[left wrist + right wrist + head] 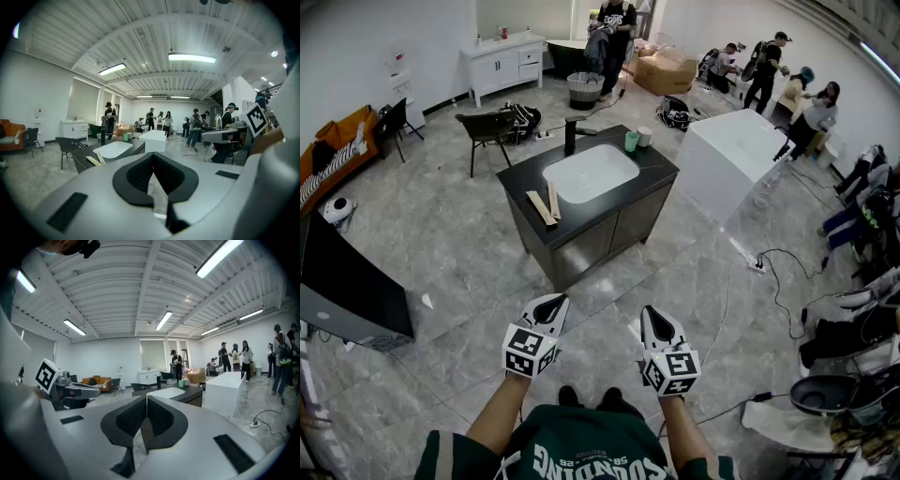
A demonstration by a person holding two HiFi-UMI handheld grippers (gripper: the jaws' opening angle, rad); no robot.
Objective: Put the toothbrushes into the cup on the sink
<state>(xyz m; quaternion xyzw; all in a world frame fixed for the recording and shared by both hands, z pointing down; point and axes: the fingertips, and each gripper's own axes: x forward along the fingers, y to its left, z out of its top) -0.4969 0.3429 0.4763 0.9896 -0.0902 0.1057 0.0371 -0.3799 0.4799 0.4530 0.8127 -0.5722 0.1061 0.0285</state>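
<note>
Two pale wooden toothbrushes lie beside the white oval basin, well ahead of us, and with grey left gripper and grey right gripper both pinched shut and empty, we'd step close, then spread one before reaching.

A dark green shirt bears white lettering. The left gripper and right gripper are pale grey with black-and-white marker cubes.

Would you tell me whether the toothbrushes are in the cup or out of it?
Out. Both toothbrushes lie flat on the counter beside the basin, apart from the green cup at the far corner.
</note>
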